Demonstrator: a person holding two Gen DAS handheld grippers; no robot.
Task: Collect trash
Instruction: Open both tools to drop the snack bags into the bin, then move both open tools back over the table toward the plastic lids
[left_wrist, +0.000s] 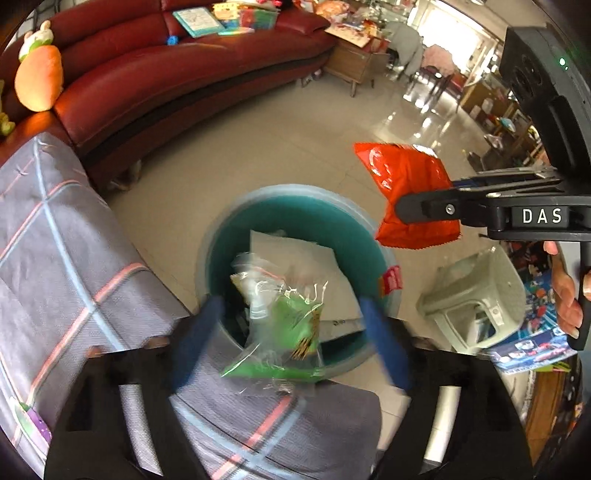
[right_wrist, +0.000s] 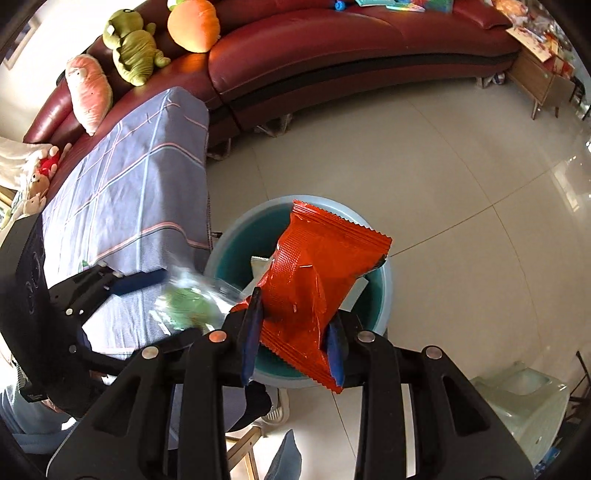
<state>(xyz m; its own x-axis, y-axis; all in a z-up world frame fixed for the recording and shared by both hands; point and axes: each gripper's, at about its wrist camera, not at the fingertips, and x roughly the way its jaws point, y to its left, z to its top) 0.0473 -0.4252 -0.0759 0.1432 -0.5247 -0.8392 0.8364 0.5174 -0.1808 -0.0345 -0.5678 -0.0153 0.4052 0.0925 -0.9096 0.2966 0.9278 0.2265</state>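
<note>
Left tongs (left_wrist: 291, 339) nearest lens: blue pads spread wide, gripping nothing. Green-and-clear wrapper (left_wrist: 284, 332) blurred between pads, apparently loose, above teal bin (left_wrist: 221, 236). Right tongs (right_wrist: 295, 343) clamped narrow on lower part of red snack packet (right_wrist: 317, 280), held over same bin. Bin stands on tiled floor, just beside bench draped in checked cloth (left_wrist: 55, 258); white paper (left_wrist: 295, 251) inside. Judgement: both wrappers light, thin, crinkly, slippery film; best pinched at crimped seam, not puffed middle.
</note>
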